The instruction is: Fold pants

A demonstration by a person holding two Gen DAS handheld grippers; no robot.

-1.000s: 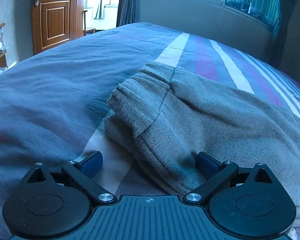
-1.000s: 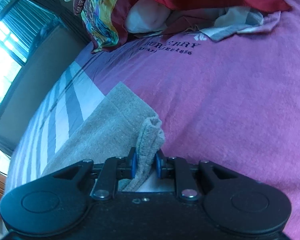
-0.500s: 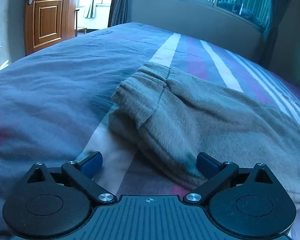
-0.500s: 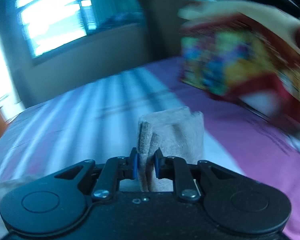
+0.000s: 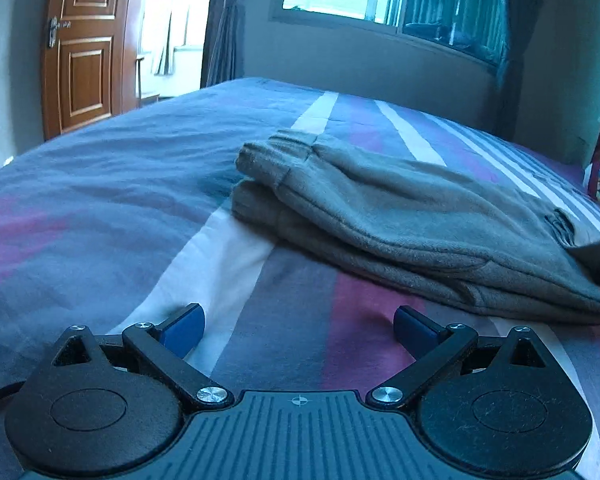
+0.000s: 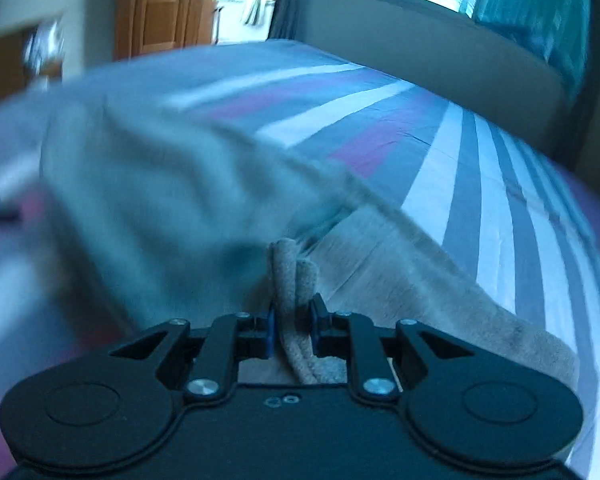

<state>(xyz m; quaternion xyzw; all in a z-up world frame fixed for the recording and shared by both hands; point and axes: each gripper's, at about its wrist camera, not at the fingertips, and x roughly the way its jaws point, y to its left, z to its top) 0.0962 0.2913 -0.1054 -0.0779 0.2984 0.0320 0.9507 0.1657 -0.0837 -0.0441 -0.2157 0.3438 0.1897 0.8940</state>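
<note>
So the right gripper (image 6: 293,330) is clamped tight on a bunched edge of the grey pants (image 6: 204,208), about 2 layers of hem pinched between the blue pads, sticking up toward 12 o'clock. From there the fabric drapes out toward 10 o'clock and 3 o'clock over the striped bedsheet (image 6: 480,184); that whole view is smeared, so I'd guess it's mid-swing. The left gripper (image 5: 298,326) has its jaws spread wide and nothing in them, sitting low just above the bedsheet (image 5: 100,184). The pants (image 5: 400,216) lie at about 1 o'clock from it, near but not touching, waistband end at 12 o'clock, already doubled into 2 stacked layers. What could go sideways: nothing is pinning the bottom layer, so if the right side drags the fabric across quickly, the stack could slide or skew and the edges won't line up. Also that pinch is right at the hem, so a tug could pull 1 layer free.
</note>
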